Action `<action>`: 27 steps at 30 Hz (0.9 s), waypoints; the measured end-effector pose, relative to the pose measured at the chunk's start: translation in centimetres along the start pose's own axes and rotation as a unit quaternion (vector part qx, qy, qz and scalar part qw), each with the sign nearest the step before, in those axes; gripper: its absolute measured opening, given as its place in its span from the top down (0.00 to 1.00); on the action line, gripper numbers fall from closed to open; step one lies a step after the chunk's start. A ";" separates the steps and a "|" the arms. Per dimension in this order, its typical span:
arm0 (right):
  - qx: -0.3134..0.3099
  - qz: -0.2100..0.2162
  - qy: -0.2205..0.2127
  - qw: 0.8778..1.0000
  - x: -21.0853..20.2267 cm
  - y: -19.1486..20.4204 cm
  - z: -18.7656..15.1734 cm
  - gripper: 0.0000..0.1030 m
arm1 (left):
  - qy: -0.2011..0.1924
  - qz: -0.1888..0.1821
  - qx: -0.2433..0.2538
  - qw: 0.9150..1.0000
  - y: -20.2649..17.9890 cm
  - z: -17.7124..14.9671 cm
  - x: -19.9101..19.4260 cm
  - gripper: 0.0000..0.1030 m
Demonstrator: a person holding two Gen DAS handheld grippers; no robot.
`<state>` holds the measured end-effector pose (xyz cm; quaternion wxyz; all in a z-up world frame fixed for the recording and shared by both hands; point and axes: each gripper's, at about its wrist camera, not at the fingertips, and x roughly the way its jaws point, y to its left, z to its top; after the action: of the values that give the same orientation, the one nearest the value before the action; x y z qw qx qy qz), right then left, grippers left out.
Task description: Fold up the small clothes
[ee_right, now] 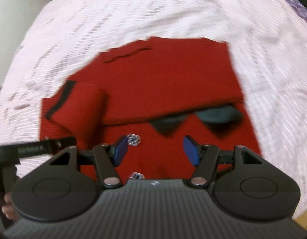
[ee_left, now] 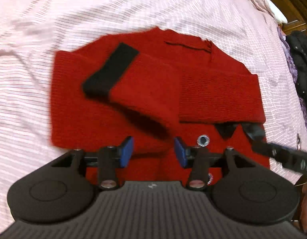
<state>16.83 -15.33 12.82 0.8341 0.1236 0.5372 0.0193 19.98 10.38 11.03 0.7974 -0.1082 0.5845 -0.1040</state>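
While both views blur at the edges, I can see the red knit sweater (ee_left: 145,91) lying flat on the pink striped bedsheet (ee_left: 53,20), partly folded; one sleeve is laid across the sweater's body with its black cuff (ee_left: 110,72) pointing away from my left gripper (ee_left: 153,152), and a second red panel (ee_left: 219,97) is folded over the sweater's far side as the left wrist sees it. My left gripper hangs over the sweater's near hem with its blue pads (ee_left: 126,151) spread apart and nothing between them; red fabric shows through the gap, but I cannot tell whether the pads touch it. My right gripper (ee_right: 155,149) hangs over the same hem; its blue pads (ee_right: 190,151) are likewise spread wide with nothing held. Two pale round buttons (ee_right: 134,139) sit on the sweater between the right gripper's fingers, one nearer the camera than the other; black triangular patches (ee_right: 165,126) peek out from under the folded panel just beyond them. From the right wrist view the left gripper's black body (ee_right: 33,149) enters beside the sweater's edge; from the left wrist view the right gripper's finger (ee_left: 255,132) reaches in over the sweater's corner. Dark clothing (ee_left: 301,59) lies heaped off the sheet, well apart from the sweater.
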 end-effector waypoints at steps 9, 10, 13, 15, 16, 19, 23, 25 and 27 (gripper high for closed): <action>-0.157 0.037 0.036 0.986 3.7 10.1 1.7 0.39 | -0.003 0.066 -0.056 0.996 5.9 -1.2 -4.1 0.48; -0.180 0.035 0.041 0.982 4.2 11.2 1.7 0.39 | -0.002 0.068 -0.059 0.996 6.5 -1.3 -4.4 0.48; -0.226 0.031 0.037 0.973 5.3 13.3 1.6 0.39 | -0.001 0.075 -0.065 0.995 7.8 -1.6 -4.8 0.48; -0.242 0.032 0.029 0.969 6.1 14.2 1.7 0.38 | 0.000 0.079 -0.068 0.995 8.3 -1.7 -4.8 0.48; -0.246 0.032 0.025 0.969 6.4 14.6 1.8 0.39 | 0.000 0.081 -0.071 0.994 8.6 -1.7 -4.9 0.48; -0.242 0.028 0.010 0.970 7.8 15.5 2.3 0.39 | -0.002 0.084 -0.072 0.994 9.0 -1.6 -4.8 0.48; -0.252 0.028 0.022 0.967 9.9 16.2 3.1 0.85 | -0.004 0.086 -0.069 0.994 8.8 -1.3 -4.5 0.48; -0.245 0.031 0.016 0.969 9.6 16.0 3.3 0.89 | -0.005 0.087 -0.067 0.994 8.6 -1.2 -4.5 0.48; -0.237 0.038 -0.009 0.971 8.1 15.5 4.0 0.90 | -0.009 0.086 -0.064 0.994 8.4 -1.0 -4.6 0.48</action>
<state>25.43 0.25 10.68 0.8429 -0.0571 0.5049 0.1768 17.96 19.70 12.45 0.7999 -0.1093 0.5901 0.0041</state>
